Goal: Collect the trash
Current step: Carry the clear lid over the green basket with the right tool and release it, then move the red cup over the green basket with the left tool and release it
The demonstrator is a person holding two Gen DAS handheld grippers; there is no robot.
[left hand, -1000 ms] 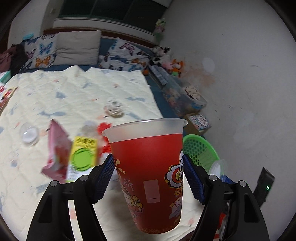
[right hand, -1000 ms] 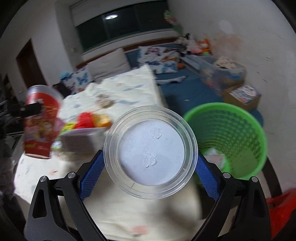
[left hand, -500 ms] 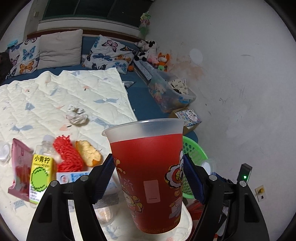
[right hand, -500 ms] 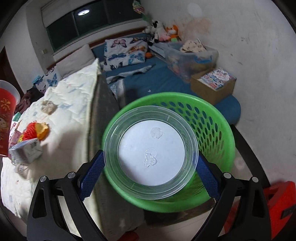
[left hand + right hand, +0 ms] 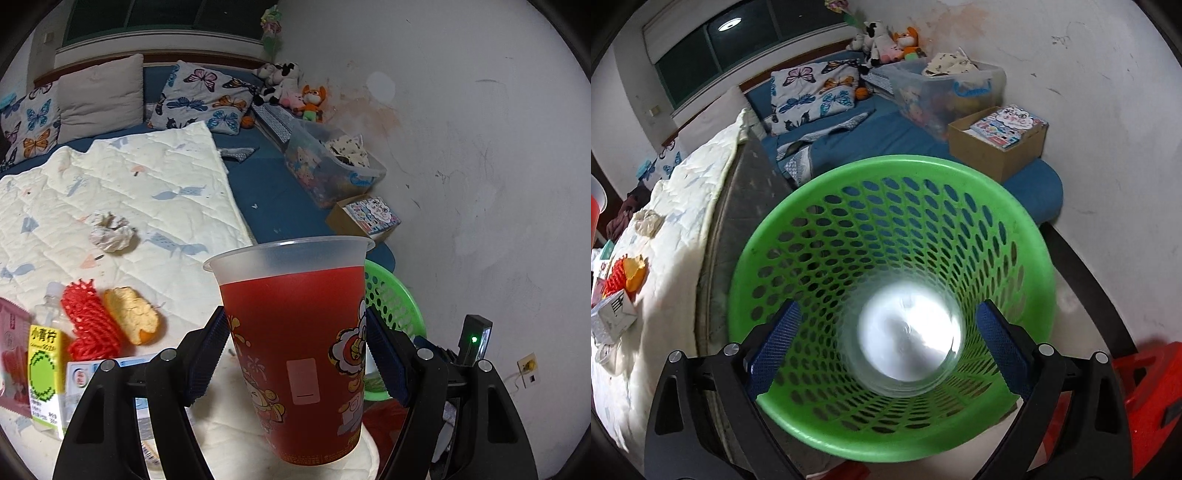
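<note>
A red cartoon-printed plastic cup (image 5: 295, 354) with a frosted rim is clamped upright in the left hand-held gripper (image 5: 295, 354) above the bed's edge. The right hand-held gripper (image 5: 886, 347) is spread wide and empty over one green basket (image 5: 1015, 206), where one clear round lid (image 5: 908, 332) is seen blurred inside.

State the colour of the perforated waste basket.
Green basket, clearest in the right wrist view.

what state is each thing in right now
red cup: upright, clamped between left gripper fingers
clear lid: blurred, inside the green basket, free of the fingers
right gripper: open, above the basket
paper wad: crumpled, lying on the quilt
juice box: on the quilt
</note>
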